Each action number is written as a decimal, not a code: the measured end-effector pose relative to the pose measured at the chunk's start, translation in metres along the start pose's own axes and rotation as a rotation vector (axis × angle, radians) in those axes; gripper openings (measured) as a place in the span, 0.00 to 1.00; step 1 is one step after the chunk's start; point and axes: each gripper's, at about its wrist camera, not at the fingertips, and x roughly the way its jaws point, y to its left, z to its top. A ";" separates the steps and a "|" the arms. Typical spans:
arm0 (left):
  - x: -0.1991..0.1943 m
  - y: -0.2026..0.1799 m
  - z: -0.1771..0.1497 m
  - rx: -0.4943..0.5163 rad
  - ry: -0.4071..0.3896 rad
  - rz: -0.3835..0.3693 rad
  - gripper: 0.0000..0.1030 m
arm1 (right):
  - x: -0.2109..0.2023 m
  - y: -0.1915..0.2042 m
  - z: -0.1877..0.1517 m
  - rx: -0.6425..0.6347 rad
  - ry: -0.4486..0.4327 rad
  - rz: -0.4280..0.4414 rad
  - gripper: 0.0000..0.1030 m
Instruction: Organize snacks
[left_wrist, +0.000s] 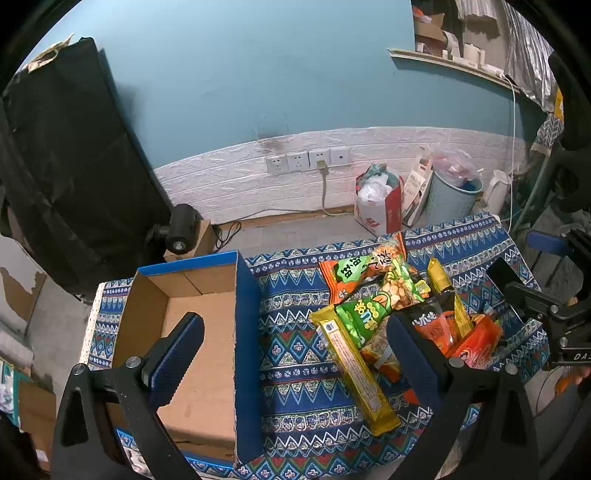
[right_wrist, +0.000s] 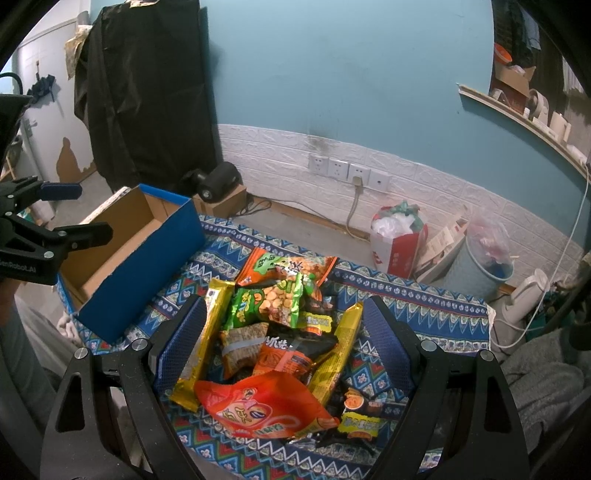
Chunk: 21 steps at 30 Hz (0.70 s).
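Observation:
A heap of snack packets (right_wrist: 273, 332) lies on a patterned blue cloth (left_wrist: 295, 369): long yellow bars (left_wrist: 351, 369), green bean bags (right_wrist: 273, 302), an orange packet (right_wrist: 258, 406) and black ones. An open cardboard box with blue sides (left_wrist: 199, 332) stands left of the heap, with nothing showing inside. My left gripper (left_wrist: 295, 336) is open above the box's right wall and the cloth, holding nothing. My right gripper (right_wrist: 280, 332) is open over the heap, its fingers either side of the packets. Each gripper shows in the other's view, at the edge.
Beyond the table's far edge are a teal wall with sockets (left_wrist: 306, 160), a red-and-white bag (left_wrist: 380, 206), a blue bin (left_wrist: 450, 195) and a white kettle (left_wrist: 496, 190). A black covered object (left_wrist: 66, 166) stands at the left. A small black device (left_wrist: 181, 229) sits behind the box.

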 end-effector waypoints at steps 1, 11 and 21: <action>0.000 0.000 0.001 -0.001 0.002 0.000 0.97 | 0.000 0.000 -0.001 0.000 0.000 0.000 0.83; -0.001 0.000 0.000 0.000 0.000 0.000 0.97 | -0.001 -0.001 -0.002 0.000 0.002 -0.001 0.83; -0.001 -0.001 -0.003 0.004 -0.001 0.000 0.97 | 0.000 0.000 0.000 -0.001 0.002 -0.001 0.83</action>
